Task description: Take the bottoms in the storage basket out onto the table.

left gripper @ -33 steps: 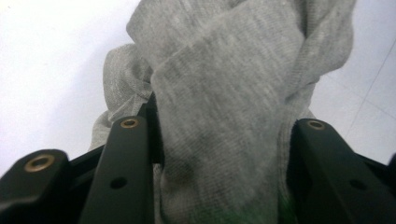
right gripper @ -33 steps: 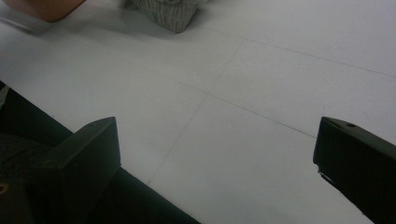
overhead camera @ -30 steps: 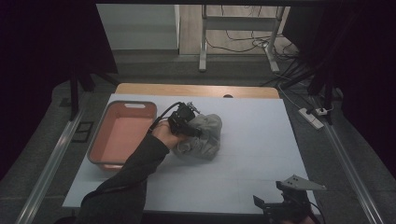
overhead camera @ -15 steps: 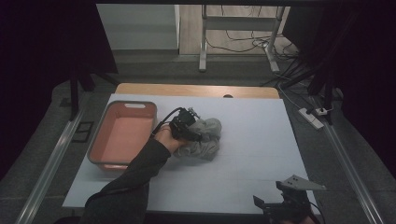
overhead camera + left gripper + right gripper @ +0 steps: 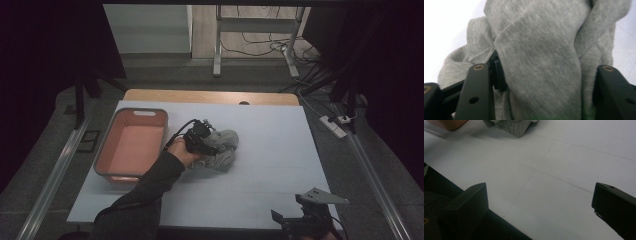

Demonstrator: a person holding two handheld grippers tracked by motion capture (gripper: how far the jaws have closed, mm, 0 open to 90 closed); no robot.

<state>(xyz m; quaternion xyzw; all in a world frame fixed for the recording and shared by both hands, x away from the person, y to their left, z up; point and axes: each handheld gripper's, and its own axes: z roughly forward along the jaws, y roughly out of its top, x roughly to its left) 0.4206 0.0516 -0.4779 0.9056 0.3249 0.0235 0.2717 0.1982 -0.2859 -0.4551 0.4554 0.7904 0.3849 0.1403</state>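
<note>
**Left gripper on the grey garment, jaws easing apart**

We see the left gripper (image 5: pixel 206 142) down on the crumpled grey garment (image 5: pixel 220 152), mid-surface. From its own camera, a thick fold of the grey knit (image 5: pixel 541 62) runs up between the two black jaws. The jaws have just been opening. The left pad sits against the edge of the fold; on the right side the cloth reaches to the jaw, but we can't tell whether it is still pressed there. So: cloth between the jaws, grip loosening, hold uncertain.

The garment lies bunched directly under and ahead of that gripper, spreading to its right in the high view. The pink tub (image 5: pixel 131 145) sits just to the gripper's left, near it but apart from the cloth. The white surface (image 5: pixel 270 165) carries both.

The right gripper (image 5: pixel 305 220) sits at the near right edge of the surface, well apart from the garment. Its jaws stand wide with bare surface between them, holding nothing. In its own view the garment's hem (image 5: pixel 511 126) is far ahead, upper left, next to a corner of the tub (image 5: pixel 447 123).
</note>
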